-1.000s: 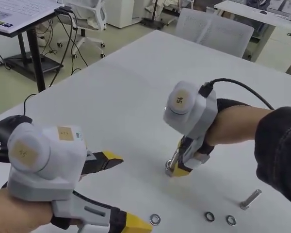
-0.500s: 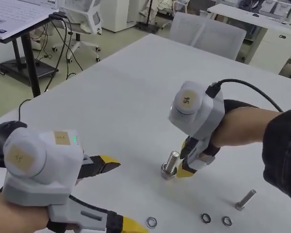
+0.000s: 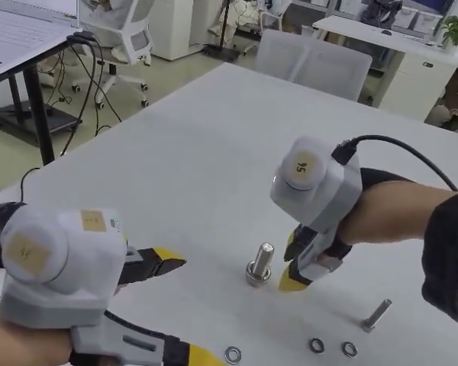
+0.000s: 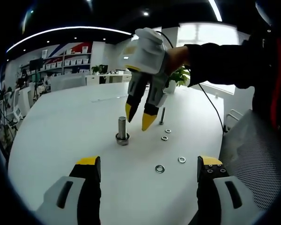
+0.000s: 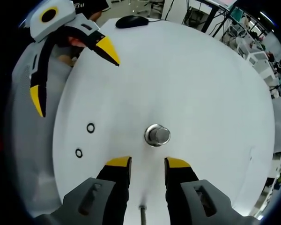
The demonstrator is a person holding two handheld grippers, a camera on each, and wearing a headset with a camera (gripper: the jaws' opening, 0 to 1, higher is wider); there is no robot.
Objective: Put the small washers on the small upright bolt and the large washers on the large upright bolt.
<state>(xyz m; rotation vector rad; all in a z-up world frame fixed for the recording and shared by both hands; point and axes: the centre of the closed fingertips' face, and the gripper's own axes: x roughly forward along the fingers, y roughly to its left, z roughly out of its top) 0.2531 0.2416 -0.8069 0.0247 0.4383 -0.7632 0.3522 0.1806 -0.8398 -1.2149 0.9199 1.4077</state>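
Observation:
The large bolt (image 3: 259,263) stands upright on its head on the white table (image 3: 198,152); it also appears in the left gripper view (image 4: 122,130) and, from above, in the right gripper view (image 5: 157,135). My right gripper (image 3: 291,263) hovers just right of it, open and empty, its tips (image 5: 148,162) a little short of the bolt. The small bolt (image 3: 375,314) lies on its side. Three washers (image 3: 233,354) (image 3: 317,345) (image 3: 349,349) lie flat near the front edge. My left gripper (image 3: 189,309) is wide open and empty, with its tips (image 4: 149,161) pointing at the bolt.
A black mouse (image 5: 131,21) sits on the table behind my left gripper. Beyond the table's far edge are office chairs (image 3: 313,65) and a desk (image 3: 15,38). More washers (image 4: 164,138) lie near the small bolt (image 4: 162,115).
My right gripper, which was closed around the large bolt, has opened and backed off to the right. The bolt is left standing upright. The left gripper has barely moved.

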